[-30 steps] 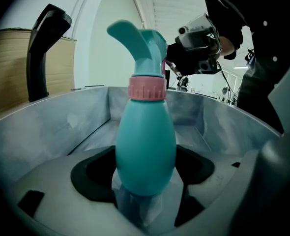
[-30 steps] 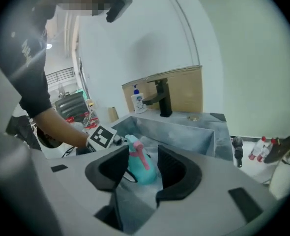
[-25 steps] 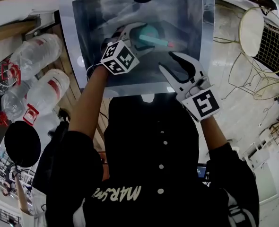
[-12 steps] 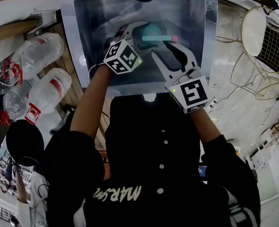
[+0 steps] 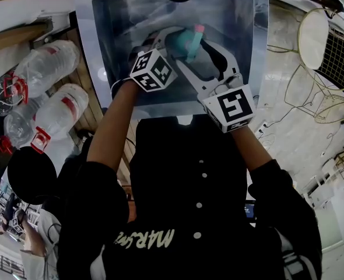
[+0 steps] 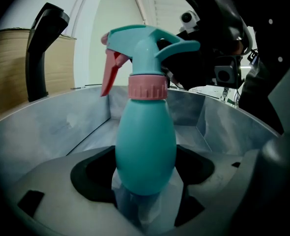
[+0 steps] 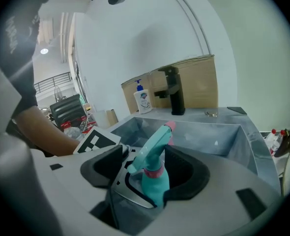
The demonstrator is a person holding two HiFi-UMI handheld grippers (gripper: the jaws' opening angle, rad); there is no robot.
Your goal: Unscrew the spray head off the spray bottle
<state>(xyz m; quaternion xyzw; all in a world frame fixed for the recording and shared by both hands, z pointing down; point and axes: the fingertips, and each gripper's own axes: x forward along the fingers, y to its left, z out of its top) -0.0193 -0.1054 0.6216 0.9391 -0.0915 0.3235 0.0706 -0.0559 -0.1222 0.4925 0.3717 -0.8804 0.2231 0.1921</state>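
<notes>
Over the sink (image 5: 233, 22), the left gripper (image 5: 171, 39) is clamped on the lower body of the teal spray bottle (image 6: 145, 146) and holds it upright above the basin, not resting on it. The right gripper (image 7: 147, 170) has just been opening. Its jaws stand wide with the spray head (image 7: 152, 149) between them, a clear gap on the left side and no squeeze that I can see. The head sits on the bottle, and the pink collar (image 6: 147, 86) is seated on the neck with no gap showing. I'd judge the unscrewing barely begun, or between turns. What remains is to close on the head or collar, twist until it frees, and lift it off.
</notes>
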